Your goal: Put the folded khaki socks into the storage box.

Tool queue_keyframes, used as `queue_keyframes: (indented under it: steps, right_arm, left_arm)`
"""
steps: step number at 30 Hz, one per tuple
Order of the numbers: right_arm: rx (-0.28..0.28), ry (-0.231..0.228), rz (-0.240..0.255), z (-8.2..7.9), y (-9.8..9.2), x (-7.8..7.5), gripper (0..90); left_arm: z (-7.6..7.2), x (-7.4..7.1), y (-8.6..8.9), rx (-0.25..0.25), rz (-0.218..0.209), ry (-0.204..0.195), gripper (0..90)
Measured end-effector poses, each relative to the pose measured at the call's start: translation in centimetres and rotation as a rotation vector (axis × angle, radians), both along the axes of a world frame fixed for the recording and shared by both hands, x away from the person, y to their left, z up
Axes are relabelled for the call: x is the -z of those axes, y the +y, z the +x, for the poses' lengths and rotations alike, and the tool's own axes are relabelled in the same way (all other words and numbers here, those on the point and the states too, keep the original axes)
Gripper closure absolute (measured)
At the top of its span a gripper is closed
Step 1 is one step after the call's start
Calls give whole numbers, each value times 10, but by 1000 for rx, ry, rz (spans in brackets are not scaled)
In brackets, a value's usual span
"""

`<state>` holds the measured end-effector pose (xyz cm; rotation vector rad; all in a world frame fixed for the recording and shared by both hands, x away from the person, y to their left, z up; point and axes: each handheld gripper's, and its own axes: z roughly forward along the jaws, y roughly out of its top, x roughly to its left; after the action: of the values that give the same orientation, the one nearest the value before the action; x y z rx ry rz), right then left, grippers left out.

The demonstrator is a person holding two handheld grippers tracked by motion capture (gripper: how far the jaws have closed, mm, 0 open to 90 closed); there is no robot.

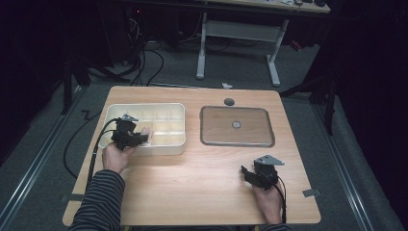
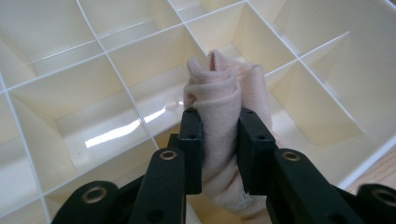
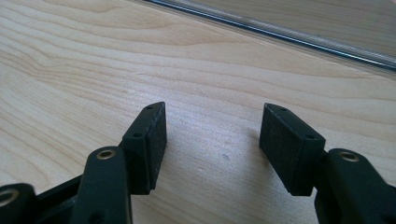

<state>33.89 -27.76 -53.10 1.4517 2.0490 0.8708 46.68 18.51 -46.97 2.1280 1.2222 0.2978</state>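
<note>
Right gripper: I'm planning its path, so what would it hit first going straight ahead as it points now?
Probably bare table, then the clear lid's rim; the right gripper is open and empty.

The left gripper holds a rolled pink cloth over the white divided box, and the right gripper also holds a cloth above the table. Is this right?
Not quite. The left gripper does clamp the rolled pink cloth over the white divided box, but the right gripper holds nothing. The right gripper view shows its jaws open with just the bare wooden table between them.
</note>
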Motion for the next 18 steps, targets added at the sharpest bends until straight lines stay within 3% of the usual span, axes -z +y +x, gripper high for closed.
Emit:
queue_keyframes:
  steps: [2,7,11,18]
  right_arm:
    - [0,0,0,0,0,0,415]
    - [-1,0,0,0,0,0,414]
    - [-1,0,0,0,0,0,413]
    - [-1,1,1,0,0,0,413]
  left_arm:
    - [1,-1,0,1,2,9,739]
    - [4,-5,-6,17,62,33,740]
    - [6,-4,-5,24,55,53,741]
    - [6,0,-7,49,93,87,743]
